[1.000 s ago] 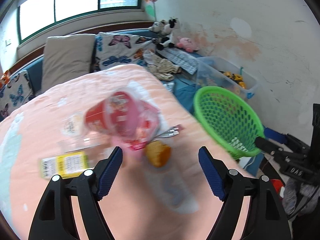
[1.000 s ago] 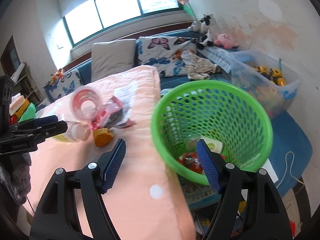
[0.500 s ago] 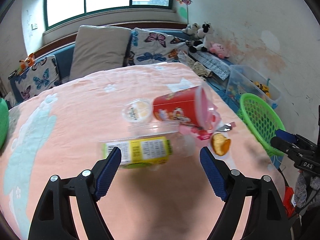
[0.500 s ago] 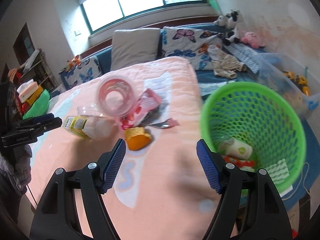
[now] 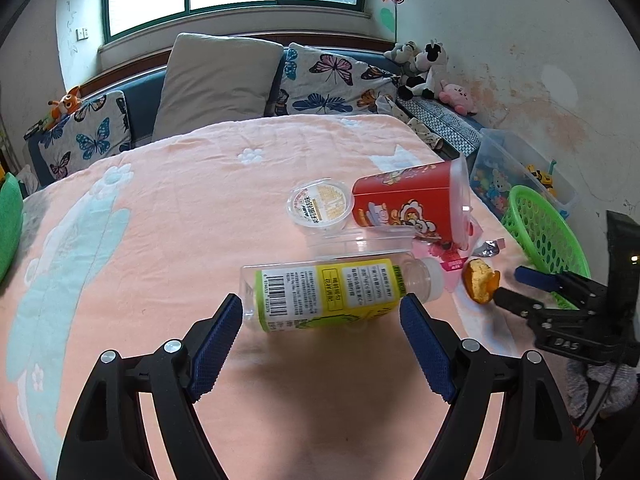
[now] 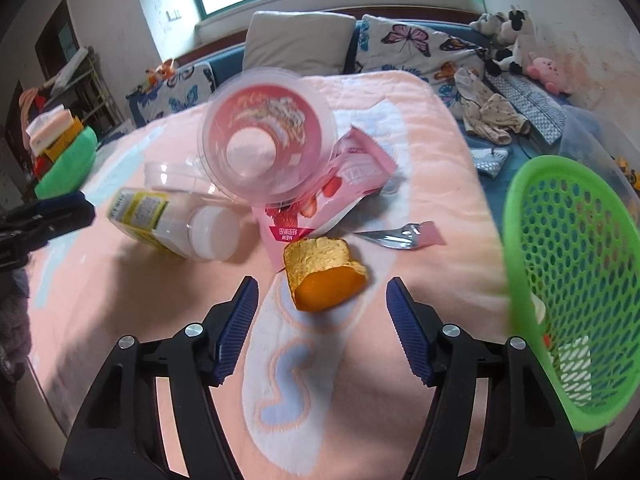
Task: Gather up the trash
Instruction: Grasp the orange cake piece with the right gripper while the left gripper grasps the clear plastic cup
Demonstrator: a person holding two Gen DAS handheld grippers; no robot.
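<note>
Meanwhile, left claw [image 5: 321, 310] gaped wide around a yellow-labelled bottle [image 5: 332, 292]; right claw [image 6: 322, 294] gaped before an orange peel [image 6: 324, 278], neither gripping

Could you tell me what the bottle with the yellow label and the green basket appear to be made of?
The bottle looks like clear, glossy plastic: the bedspread shows through its base, and a printed film label wraps it. The green basket looks like moulded plastic, smooth and slightly shiny, with a regular grid of round holes.

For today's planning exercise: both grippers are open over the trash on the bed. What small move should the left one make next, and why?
Probably ease the left gripper forward and close on the yellow-labelled bottle: the bottle lies on its side between the open jaws, ungripped.
</note>
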